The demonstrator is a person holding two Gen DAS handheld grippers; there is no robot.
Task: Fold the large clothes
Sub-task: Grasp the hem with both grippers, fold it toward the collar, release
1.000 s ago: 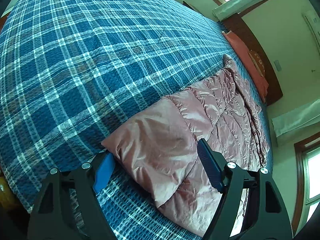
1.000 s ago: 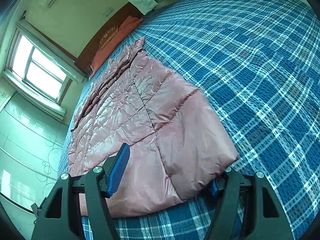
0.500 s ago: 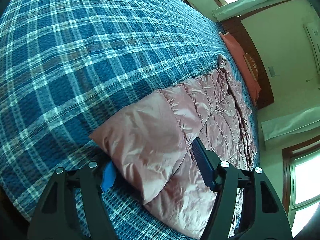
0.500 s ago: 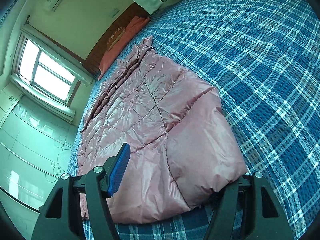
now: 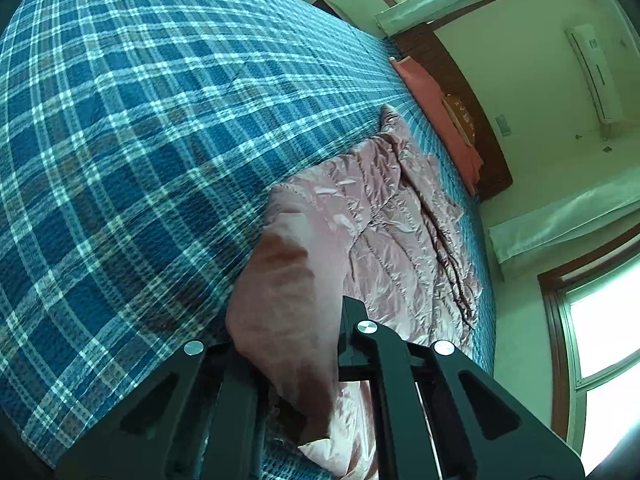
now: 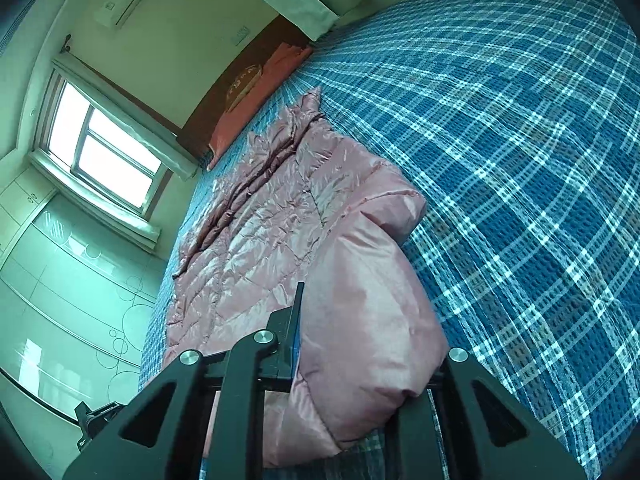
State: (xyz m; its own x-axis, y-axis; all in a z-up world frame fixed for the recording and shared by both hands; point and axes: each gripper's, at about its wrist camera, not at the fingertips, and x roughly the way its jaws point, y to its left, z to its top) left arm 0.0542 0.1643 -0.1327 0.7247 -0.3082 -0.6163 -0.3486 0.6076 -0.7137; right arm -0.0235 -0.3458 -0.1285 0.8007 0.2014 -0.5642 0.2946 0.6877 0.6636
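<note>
Left gripper (image 5: 308,344) is clamping the near corner of the pink padded jacket (image 5: 380,240), its jaws having just been closing on it. Jacket is lying along the plaid bedspread (image 5: 140,140), corner bunching upward.

The pink jacket (image 5: 384,240) is a glossy, satin-like quilted cloth; its stitched panels are finely crinkled and catch highlights, while the hem section (image 6: 372,340) is smoother and less shiny. The bedspread (image 5: 140,140) is a matt woven cloth with a coarse waffle texture in blue and white plaid. The left gripper (image 5: 288,360) and right gripper (image 6: 360,360) have matt black plastic bodies with bright metal screw heads. The headboard (image 5: 472,120) looks like dark polished wood. The pillow (image 6: 256,96) is plain matt orange cloth. The wardrobe panels (image 6: 60,280) are glossy and reflective.
</note>
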